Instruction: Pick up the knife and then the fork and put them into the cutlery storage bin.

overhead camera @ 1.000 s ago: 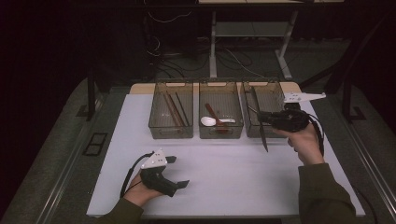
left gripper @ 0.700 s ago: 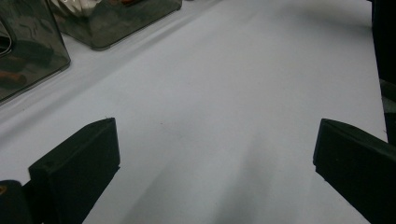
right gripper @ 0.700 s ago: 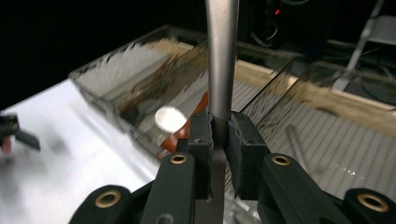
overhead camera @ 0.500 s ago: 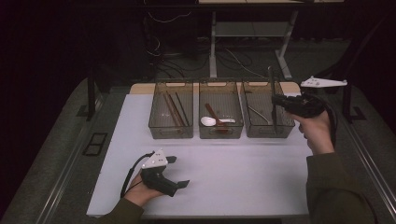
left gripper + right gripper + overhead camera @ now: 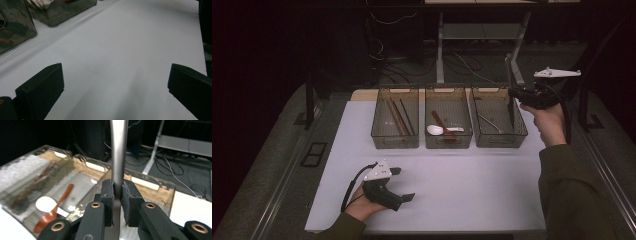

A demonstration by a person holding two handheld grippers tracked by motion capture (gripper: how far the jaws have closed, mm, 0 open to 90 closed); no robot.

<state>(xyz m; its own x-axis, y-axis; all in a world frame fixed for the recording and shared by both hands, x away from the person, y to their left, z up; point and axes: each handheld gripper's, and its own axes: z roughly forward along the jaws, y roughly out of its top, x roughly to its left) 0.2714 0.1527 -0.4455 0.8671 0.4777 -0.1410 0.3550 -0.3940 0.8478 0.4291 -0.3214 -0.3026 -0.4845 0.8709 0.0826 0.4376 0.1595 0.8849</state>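
— How is the light in the high view?

— Dim all round; the white rectangular table top (image 5: 452,170) is the one bright patch, lit from above, and the floor beyond it sinks into near black. The picture is soft and grainy, and the three smoky translucent plastic bins (image 5: 449,123) show little detail inside.

— And the two gripper views?

— In the left gripper view the white surface looks even and pale, with a broad faint shadow running between the black jaws; the bins at the upper left are out of focus. In the right gripper view the flat grey metal utensil handle (image 5: 119,155) carries a soft sheen – the bins behind it are blurred and blotchy, the background dark.
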